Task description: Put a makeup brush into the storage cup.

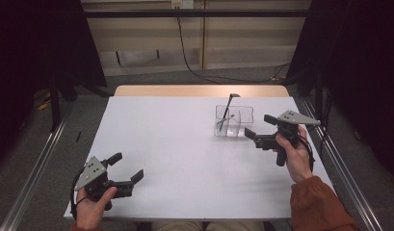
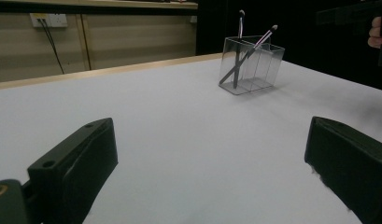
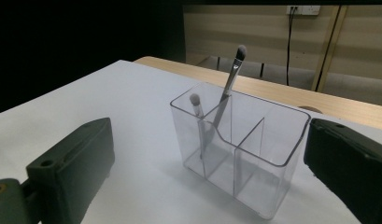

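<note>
A clear plastic organizer [image 1: 234,121] with dividers stands on the right half of the white table [image 1: 185,144]. Two makeup brushes lean in one compartment, a long one [image 3: 230,77] and a short one [image 3: 196,109]. My right gripper [image 1: 258,126] is open just right of the organizer, and in the right gripper view the organizer [image 3: 254,158] sits close ahead between the spread jaws. My left gripper [image 1: 127,166] is open near the table's front left corner with nothing between its jaws. In the left gripper view the organizer [image 2: 251,65] stands far off.
A wooden strip [image 1: 199,90] runs along the table's far edge. Behind it are a wall panel and a hanging black cable [image 1: 185,53]. Metal rails [image 1: 35,168] flank the table on both sides. The right hand [image 2: 376,37] shows at the left gripper view's top right.
</note>
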Tool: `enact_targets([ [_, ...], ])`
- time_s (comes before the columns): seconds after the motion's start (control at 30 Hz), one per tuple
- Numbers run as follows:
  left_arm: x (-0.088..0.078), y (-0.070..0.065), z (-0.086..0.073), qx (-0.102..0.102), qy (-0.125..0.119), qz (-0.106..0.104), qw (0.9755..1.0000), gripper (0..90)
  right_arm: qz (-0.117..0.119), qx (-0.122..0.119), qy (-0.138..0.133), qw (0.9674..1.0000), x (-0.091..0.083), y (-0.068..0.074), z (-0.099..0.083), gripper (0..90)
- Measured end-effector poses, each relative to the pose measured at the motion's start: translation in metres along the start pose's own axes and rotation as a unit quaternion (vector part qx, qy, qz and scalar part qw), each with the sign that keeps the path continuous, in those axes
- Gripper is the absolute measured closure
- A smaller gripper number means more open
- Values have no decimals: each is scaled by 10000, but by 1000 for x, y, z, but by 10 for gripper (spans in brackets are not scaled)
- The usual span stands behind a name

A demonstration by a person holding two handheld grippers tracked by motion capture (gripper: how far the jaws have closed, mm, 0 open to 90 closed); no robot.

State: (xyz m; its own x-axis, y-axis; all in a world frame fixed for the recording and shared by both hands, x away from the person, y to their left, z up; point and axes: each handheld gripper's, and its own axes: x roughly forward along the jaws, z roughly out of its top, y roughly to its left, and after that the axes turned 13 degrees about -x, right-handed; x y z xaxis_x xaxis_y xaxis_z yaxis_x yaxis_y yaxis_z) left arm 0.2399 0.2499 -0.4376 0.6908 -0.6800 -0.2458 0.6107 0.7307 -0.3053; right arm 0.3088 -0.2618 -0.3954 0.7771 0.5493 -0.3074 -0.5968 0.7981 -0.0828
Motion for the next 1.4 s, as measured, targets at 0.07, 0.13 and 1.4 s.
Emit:
enact_targets([
  [0.07,0,0,0,11,-7,2,10000,24,16,-9,-37,10000,-3,3,-1,13],
  [0.13,0,0,0,16,-5,6,10000,24,28,-30,-18,10000,-6,6,-3,13],
  [1.4,-12,-1,-4,47,-75,138,9999,24,-262,184,-40,9995,-72,24,-61,10],
])
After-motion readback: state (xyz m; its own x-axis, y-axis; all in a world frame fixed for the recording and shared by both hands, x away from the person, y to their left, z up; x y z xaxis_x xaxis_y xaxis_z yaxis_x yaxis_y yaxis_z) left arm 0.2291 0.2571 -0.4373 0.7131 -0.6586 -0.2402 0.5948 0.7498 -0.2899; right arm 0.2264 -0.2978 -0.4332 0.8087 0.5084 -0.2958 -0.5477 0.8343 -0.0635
